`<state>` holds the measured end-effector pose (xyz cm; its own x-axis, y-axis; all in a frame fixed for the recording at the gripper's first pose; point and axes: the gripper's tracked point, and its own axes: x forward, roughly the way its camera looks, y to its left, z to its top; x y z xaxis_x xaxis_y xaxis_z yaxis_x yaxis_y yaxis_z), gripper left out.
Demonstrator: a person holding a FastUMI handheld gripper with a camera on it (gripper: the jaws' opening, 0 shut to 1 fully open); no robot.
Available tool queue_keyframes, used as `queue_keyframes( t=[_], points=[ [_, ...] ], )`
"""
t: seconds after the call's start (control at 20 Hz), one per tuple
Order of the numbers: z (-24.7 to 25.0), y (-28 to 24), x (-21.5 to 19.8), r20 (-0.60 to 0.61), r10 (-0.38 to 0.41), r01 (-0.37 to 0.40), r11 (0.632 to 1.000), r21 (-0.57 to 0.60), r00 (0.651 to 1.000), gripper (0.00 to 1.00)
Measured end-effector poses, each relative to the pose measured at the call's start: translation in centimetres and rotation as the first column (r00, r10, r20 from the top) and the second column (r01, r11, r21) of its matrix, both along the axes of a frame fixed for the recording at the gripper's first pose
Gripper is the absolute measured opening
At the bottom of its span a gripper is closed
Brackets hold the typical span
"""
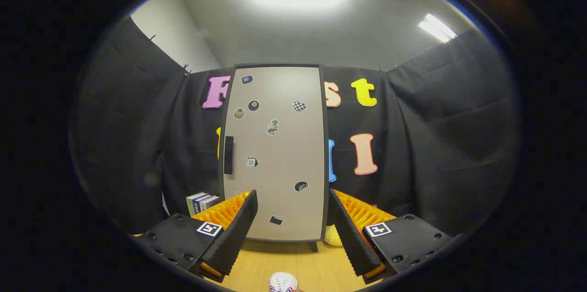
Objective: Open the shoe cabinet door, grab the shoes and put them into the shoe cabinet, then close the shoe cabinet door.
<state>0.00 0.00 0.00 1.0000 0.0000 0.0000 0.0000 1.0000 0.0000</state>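
Note:
The shoe cabinet stands upright beyond my fingers, on the wooden table. Its pale door is shut, dotted with several stickers, and carries a dark vertical handle on its left side. My gripper is open, its fingers spread wide with nothing between them, framing the cabinet's lower part from a distance. A white shoe tip with red and blue trim peeks out on the table below and between the fingers.
Several books stand left of the cabinet, behind the left finger. A yellow object lies at the cabinet's lower right corner. Black cloth walls close in the booth on all sides.

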Motion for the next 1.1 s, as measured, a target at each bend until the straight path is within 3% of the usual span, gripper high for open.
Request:
queue_keyframes(
  t=[0.6, 0.85, 1.1],
  points=[
    [0.4, 0.7, -0.6, 0.006, 0.01, -0.01, 1.0, 0.008, 1.0, 0.97],
    [1.2, 2.0, -0.7, 0.019, 0.038, -0.039, 0.999, 0.03, 0.999, 0.97],
    [3.0, 5.0, 1.8, 0.046, 0.109, -0.11, 0.994, 0.023, 0.993, 0.97]
  ],
)
